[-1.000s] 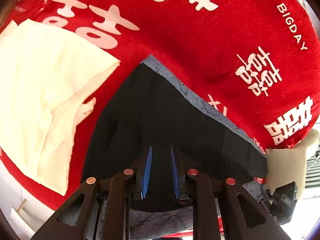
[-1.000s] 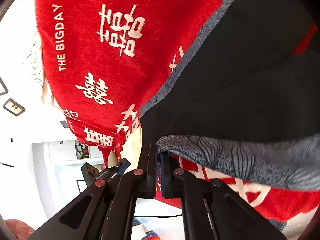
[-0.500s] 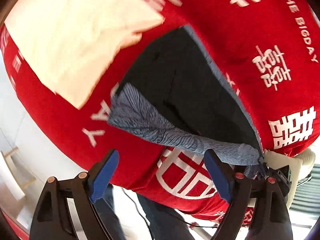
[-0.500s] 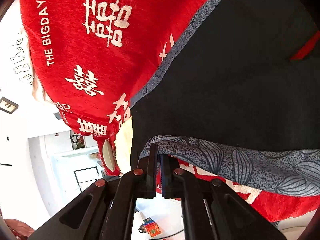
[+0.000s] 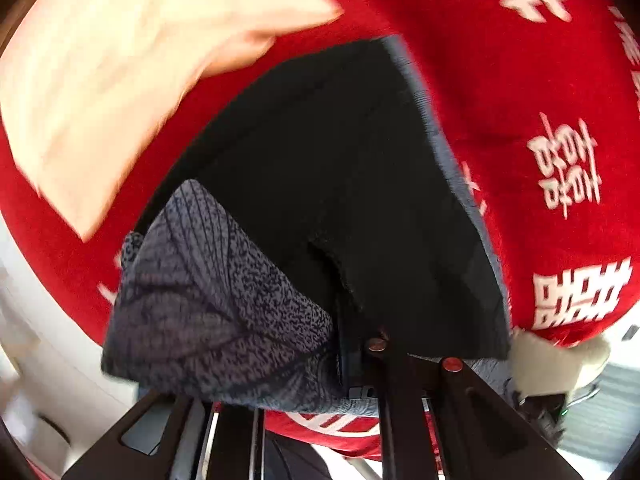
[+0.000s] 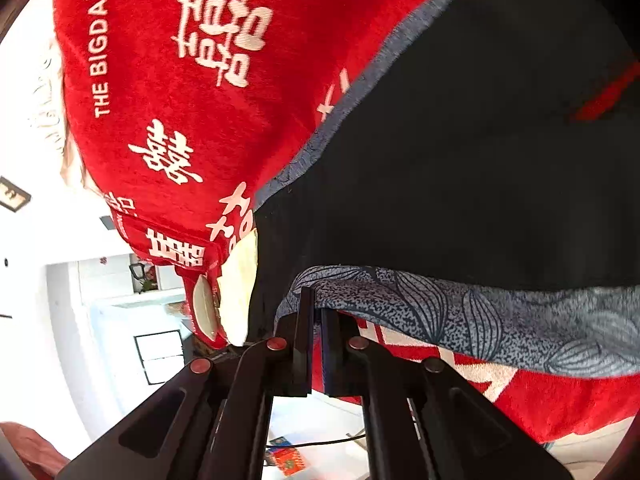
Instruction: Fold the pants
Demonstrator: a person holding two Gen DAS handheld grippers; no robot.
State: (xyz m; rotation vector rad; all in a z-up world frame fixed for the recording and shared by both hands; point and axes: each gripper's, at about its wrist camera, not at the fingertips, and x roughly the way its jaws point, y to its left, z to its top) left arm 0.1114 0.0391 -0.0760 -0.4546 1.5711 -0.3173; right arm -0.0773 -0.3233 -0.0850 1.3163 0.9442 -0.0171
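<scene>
Black pants with a grey leaf-patterned hem lie on a red blanket. My left gripper is at the near edge of the pants, its jaws closing on the hem. The grey fabric drapes over its left finger and hides it. In the right wrist view the pants fill the upper right. My right gripper is shut on the end of the grey hem, which stretches away to the right.
A cream cloth lies on the blanket at the upper left, blurred. The red blanket bears white characters and hangs over the edge. A cream cushion sits at its corner. Beyond the edge is a bright room with the floor below.
The left gripper let go of the fabric, opened wide, came down toward the grey hem and shut on it. The right gripper stayed shut on the hem's end.
</scene>
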